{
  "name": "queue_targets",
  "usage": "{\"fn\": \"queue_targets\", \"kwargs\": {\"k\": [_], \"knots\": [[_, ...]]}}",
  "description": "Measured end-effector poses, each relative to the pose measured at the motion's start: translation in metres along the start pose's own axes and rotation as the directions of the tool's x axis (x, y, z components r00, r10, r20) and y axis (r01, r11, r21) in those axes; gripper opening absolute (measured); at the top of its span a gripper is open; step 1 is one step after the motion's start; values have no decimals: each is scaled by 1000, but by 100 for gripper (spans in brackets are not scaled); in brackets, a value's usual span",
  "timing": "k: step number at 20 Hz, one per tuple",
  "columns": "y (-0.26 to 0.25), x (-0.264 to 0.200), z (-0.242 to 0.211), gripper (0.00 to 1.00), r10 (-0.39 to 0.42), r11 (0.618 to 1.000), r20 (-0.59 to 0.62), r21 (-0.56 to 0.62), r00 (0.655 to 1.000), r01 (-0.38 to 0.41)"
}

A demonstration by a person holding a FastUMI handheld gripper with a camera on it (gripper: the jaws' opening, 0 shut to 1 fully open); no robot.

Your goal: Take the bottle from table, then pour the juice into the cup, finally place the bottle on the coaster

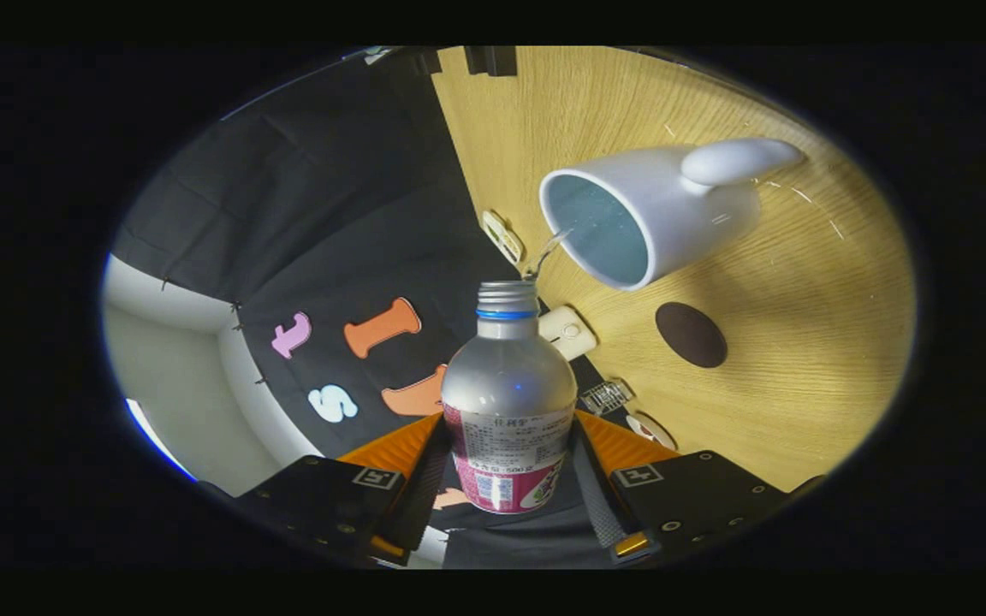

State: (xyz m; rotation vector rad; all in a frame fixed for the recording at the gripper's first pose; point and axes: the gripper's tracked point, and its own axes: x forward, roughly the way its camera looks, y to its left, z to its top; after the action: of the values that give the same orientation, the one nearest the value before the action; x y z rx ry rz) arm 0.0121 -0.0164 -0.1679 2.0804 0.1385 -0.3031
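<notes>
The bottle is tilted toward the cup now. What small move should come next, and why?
Probably hold the tilt steady a little longer. The gripper is shut on the bottle, and a thin stream runs from its open mouth over the rim of the white cup. The dark coaster lies bare beside the cup, so placing comes later.
</notes>
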Motion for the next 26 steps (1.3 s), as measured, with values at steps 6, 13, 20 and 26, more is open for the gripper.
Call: {"fn": "queue_targets", "kwargs": {"k": [6, 13, 20, 26], "knots": [[4, 2, 1, 75, 13, 1000, 0, 26, 1000, -13], [5, 5, 1, 75, 0, 999, 1, 45, 1000, 0], [3, 3, 4, 75, -6, 998, 0, 65, 1000, 6], [0, 1, 2, 75, -8, 997, -6, 71, 1000, 8]]}}
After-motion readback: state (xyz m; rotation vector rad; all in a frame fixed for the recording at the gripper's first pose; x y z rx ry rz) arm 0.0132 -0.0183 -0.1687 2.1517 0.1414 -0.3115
